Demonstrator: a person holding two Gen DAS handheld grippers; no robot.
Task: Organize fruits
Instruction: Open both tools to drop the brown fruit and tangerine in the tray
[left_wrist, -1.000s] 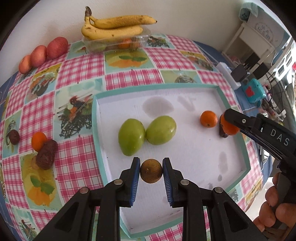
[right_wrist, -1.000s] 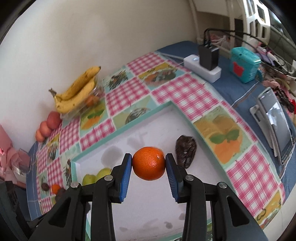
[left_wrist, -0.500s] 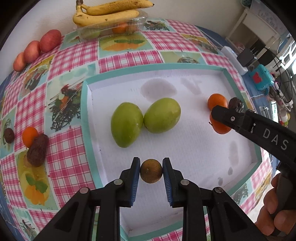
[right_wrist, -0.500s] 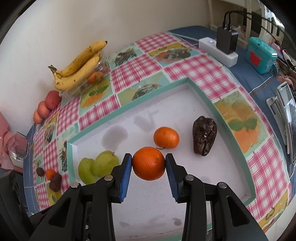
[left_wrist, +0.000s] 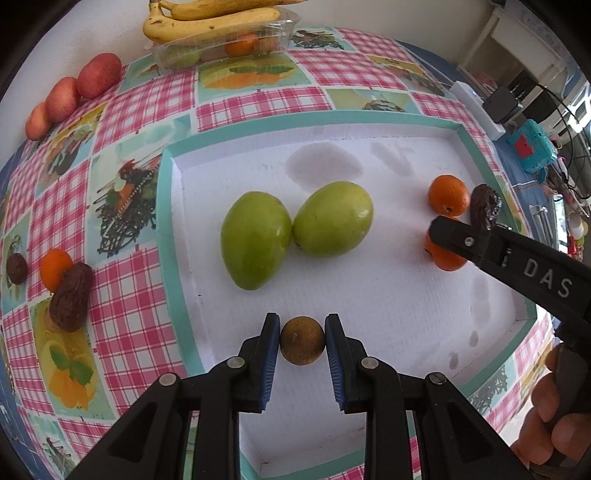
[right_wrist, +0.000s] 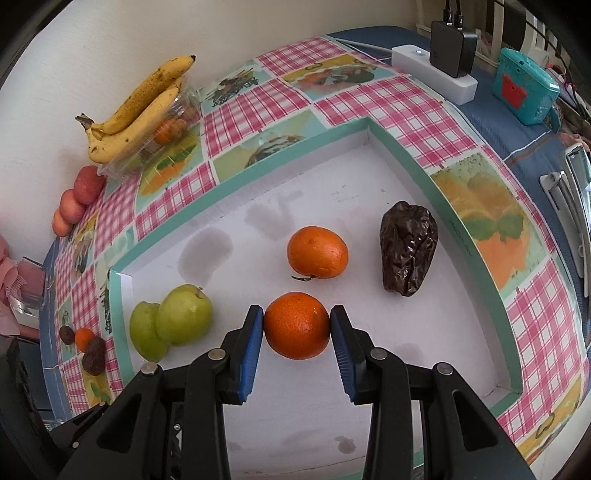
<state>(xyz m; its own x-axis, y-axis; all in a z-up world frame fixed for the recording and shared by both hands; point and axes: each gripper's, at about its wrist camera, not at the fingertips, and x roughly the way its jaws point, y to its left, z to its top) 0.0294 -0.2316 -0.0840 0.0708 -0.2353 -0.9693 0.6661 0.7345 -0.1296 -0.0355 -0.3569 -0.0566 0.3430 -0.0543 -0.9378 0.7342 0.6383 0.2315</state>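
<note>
Left wrist view: I see the checked tablecloth (left_wrist: 147, 325) covering the table, and on it the big white tray (left_wrist: 388, 302) with a teal rim. Against the far wall, bananas (left_wrist: 207, 22) lie on a clear plastic box (left_wrist: 229, 48), with three red apples (left_wrist: 70, 96) in a row to their left. In the tray, two green mangoes (left_wrist: 295, 229) lie touching side by side near the middle. At its right end a loose orange (left_wrist: 448, 195) sits just beside a dark wrinkled fruit (left_wrist: 484, 205).

My right claw (right_wrist: 297, 326) is clamped on a second orange (right_wrist: 297, 325), blue pads pressed to both sides, over the tray floor just in front of the loose one; whether it touches the floor I cannot tell. My left claw (left_wrist: 302, 345) is pinched tight on a small brown round fruit (left_wrist: 302, 345), held over the near part of the tray, in front of the mangoes.

Outside the tray on the left, another small orange (left_wrist: 53, 267), a dark wrinkled piece (left_wrist: 72, 295) and a little brown ball (left_wrist: 16, 267) sit close together on the cloth.
</note>
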